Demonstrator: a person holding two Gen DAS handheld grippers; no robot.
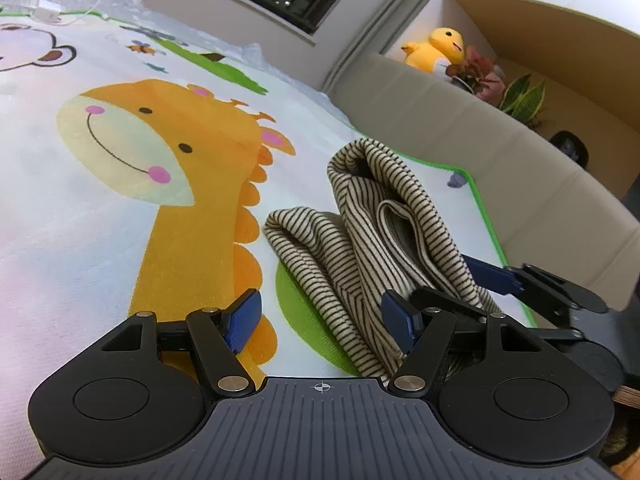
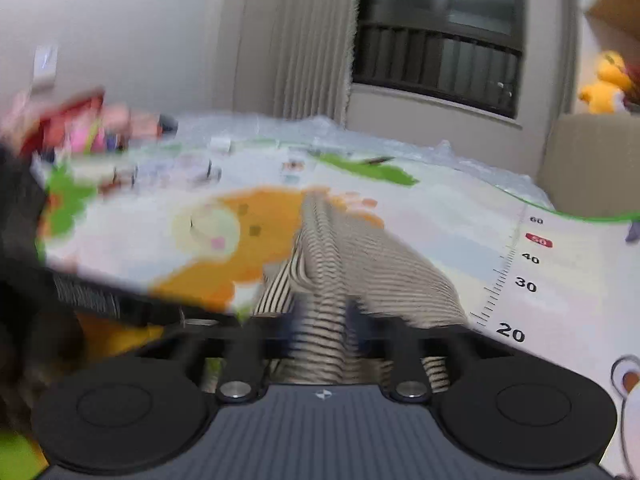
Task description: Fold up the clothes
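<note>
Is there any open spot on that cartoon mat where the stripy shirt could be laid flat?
The widest bare stretch of the mat is over the giraffe print, left of the striped garment. Another open strip runs beside the printed ruler. It is crowded near the mat's green edge, where the right gripper pinches the cloth beside the open left gripper.

A cream knitted garment with thin dark stripes [image 1: 360, 240] [image 2: 340, 264] lies bunched and partly folded on a cartoon giraffe play mat [image 1: 120, 220], towards its right edge. One doubled fold stands up at the far end; a rounded roll sags left.
</note>
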